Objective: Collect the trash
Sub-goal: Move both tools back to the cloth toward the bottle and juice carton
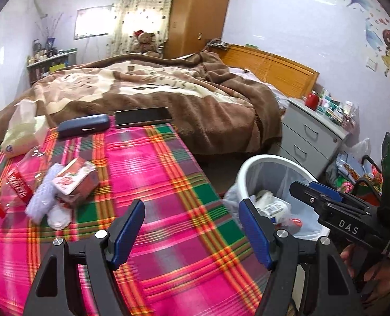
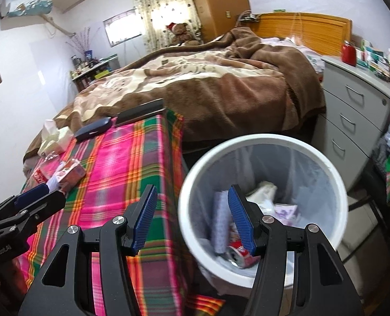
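- Looking along the left gripper, a pile of trash is seen at the left of the plaid-covered table: one clear plastic bottle with a red label, one small red-and-white carton, one white crumpled wrapper.
- The bin's depth is shown only by the right wrist view: inside the white trash bin one crushed red can and several papers are counted.
- Both grippers are seen with jaws spread, nothing between them; the right gripper is held over the bin's near rim.
- At the table's far edge one dark glasses case and one tablet are found.
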A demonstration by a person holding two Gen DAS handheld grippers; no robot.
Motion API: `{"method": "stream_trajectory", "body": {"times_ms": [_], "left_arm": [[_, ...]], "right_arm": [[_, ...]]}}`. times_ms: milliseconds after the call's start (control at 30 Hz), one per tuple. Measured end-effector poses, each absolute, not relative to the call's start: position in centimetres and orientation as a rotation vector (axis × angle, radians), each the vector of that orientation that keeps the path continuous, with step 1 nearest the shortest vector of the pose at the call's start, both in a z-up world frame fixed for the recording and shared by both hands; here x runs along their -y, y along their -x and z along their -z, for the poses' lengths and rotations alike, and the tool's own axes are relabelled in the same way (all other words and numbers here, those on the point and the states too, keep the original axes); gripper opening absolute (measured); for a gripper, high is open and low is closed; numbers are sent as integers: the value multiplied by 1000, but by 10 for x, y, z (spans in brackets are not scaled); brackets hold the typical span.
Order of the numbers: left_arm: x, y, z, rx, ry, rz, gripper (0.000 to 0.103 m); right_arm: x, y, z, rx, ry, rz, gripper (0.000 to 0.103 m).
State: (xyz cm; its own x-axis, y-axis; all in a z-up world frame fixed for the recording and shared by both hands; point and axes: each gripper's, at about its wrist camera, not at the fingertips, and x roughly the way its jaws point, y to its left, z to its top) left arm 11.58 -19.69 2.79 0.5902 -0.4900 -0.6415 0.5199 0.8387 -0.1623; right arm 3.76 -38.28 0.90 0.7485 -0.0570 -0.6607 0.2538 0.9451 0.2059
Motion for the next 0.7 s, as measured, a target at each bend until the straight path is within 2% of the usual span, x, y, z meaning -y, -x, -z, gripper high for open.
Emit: {"method": "stream_trajectory", "body": {"times_ms": [700], "left_arm": [[75, -161, -22, -735, 36, 362, 73]], "right_arm": [[305, -88, -11, -733, -227, 0, 57]]}}
